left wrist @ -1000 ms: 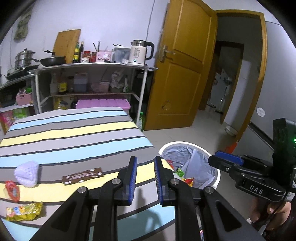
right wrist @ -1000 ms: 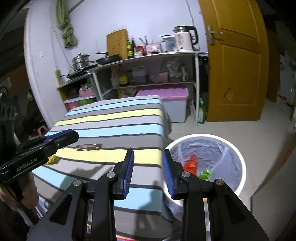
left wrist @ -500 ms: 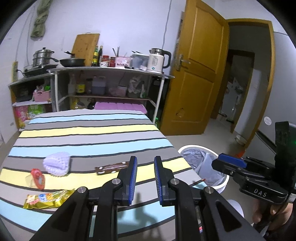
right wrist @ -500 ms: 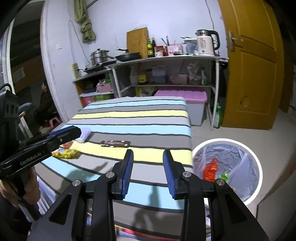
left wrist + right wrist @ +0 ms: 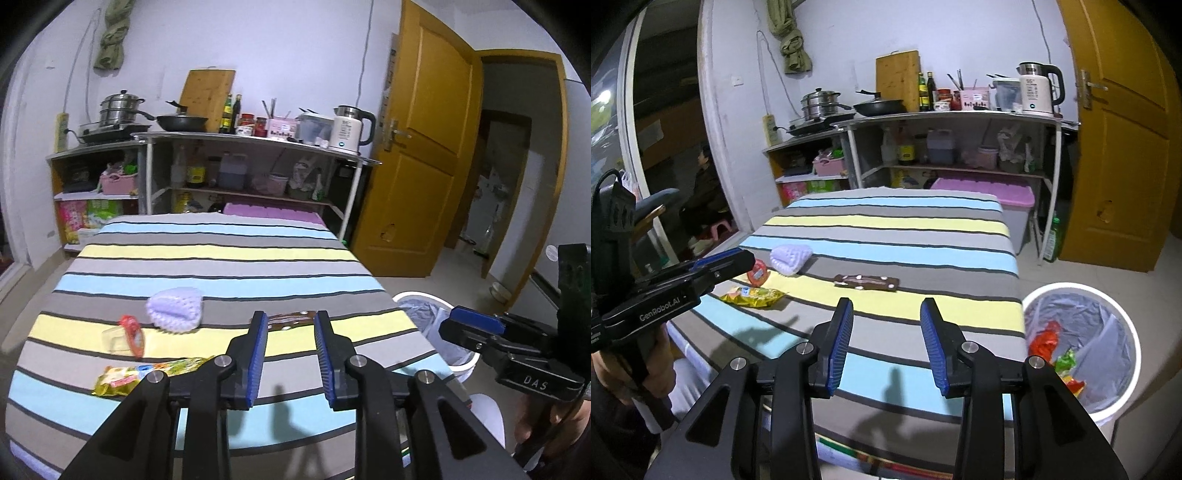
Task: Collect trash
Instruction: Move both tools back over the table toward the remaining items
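Showing red wrappers (image 5: pixel 1046 341) inside the bin (image 5: pixel 1123 332), only the right view; both hand-held grippers (image 5: pixel 290 325) (image 5: pixel 886 314) released

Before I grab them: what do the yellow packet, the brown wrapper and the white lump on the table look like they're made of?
Yellow packet: thin glossy plastic film, crinkled, catching light. Brown wrapper: flat printed film or foil, slight sheen; which one is unclear. White lump: soft matte material with a ribbed or knit-like texture, possibly foam netting or cloth.
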A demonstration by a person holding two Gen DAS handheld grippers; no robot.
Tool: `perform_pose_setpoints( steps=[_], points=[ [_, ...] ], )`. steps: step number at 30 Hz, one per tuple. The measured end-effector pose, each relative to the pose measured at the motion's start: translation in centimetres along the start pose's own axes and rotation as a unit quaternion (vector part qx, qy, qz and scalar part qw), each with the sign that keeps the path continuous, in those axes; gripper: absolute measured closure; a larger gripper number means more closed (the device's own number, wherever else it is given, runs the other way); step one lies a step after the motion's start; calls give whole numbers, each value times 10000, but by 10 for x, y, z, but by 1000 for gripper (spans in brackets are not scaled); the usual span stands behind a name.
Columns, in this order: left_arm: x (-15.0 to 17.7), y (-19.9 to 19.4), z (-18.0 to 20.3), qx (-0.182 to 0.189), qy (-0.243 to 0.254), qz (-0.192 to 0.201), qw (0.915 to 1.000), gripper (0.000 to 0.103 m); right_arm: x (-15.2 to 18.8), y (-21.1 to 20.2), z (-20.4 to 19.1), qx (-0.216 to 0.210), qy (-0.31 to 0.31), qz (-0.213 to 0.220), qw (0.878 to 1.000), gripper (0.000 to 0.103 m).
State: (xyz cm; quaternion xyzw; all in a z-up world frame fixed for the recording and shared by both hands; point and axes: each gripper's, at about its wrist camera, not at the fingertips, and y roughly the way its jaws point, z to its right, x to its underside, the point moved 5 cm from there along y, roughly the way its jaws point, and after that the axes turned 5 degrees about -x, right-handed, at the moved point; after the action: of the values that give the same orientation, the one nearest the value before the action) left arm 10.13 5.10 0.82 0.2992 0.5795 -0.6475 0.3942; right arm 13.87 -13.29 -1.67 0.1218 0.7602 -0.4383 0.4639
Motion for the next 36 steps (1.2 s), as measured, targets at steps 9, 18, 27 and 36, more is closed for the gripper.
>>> perform_pose_setpoints(
  steps=[9,18,27,36],
  points=[
    [8,-5,-40,-287,-313,-15,9991,77,2,21,-19,-205,-170,-166,9995,64],
    [15,-4,-77,-505,-545,-11,9972,68,3,42,-33,-371,-273,-331,9984,64],
    [34,5,-112,-802,-605,-199,9947,60,4,64,-43,-479,-353,-534,9968,64],
    [41,24,-128,-905,-680,-330,9930,58,1,78,-44,-495,-367,-625,9961,64]
  ],
)
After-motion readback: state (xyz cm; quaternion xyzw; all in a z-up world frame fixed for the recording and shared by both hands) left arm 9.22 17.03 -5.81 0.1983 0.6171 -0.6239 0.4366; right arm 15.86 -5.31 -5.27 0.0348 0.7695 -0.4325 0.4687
